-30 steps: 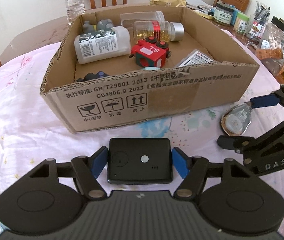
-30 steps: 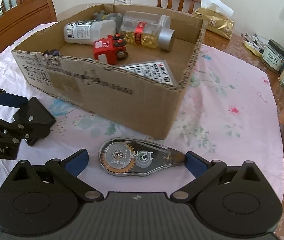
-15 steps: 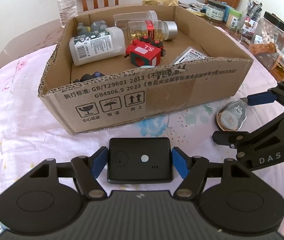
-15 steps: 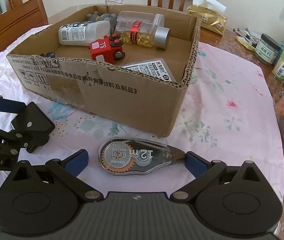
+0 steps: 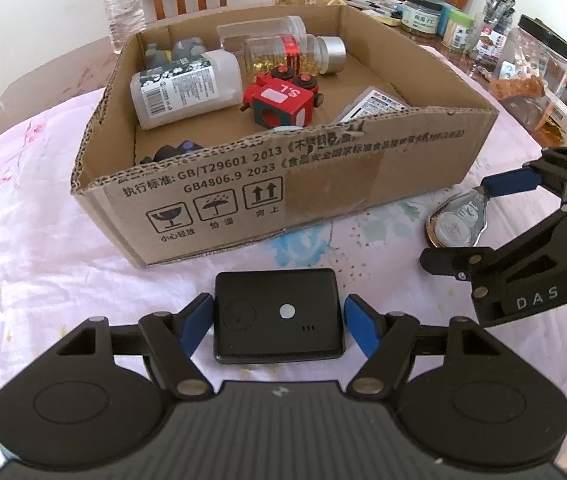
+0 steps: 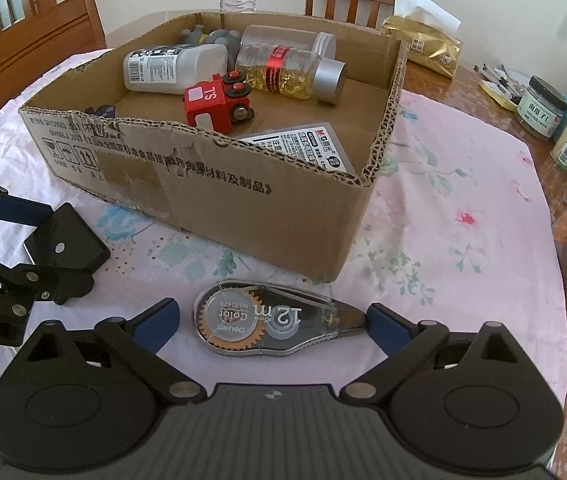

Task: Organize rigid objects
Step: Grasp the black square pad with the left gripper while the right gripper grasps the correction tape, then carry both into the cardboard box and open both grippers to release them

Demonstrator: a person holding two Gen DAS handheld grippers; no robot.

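Left claw [image 5: 277, 326]: I have it around the black device [image 5: 277, 316], one blue pad at each short side. The pads look just touching or a hair off; I cannot tell whether it is clenched yet.
Right claw [image 6: 273, 320]: spread around the tape dispenser [image 6: 275, 322], which lies flat on the tablecloth [image 6: 463, 240]. The far pad meets the tip, but a gap shows at the round end, so it is not gripping.
Step in hand: as I judge it, both pieces are to be picked up and put in the cardboard box [image 6: 211, 200].
How I would do it: close the right claw squarely along the dispenser's length, because the tapered tip could slip out. I would lift both pieces well above the torn front edge before moving forward.
Drop spot: the bare floor at the right side of the box looks the best landing place, beside the flat packet [image 6: 303, 146].
In the box: white bottle [image 5: 185, 88], red toy [image 5: 281, 98] and capsule jar [image 5: 291, 56], all lying down.
Hard to make out: the front wall hides the near floor; a dark thing [image 5: 173, 150] there shows only its top. Grey shapes [image 5: 173, 50] in the far corner are unclear.
Cut off: my hands are outside both views.
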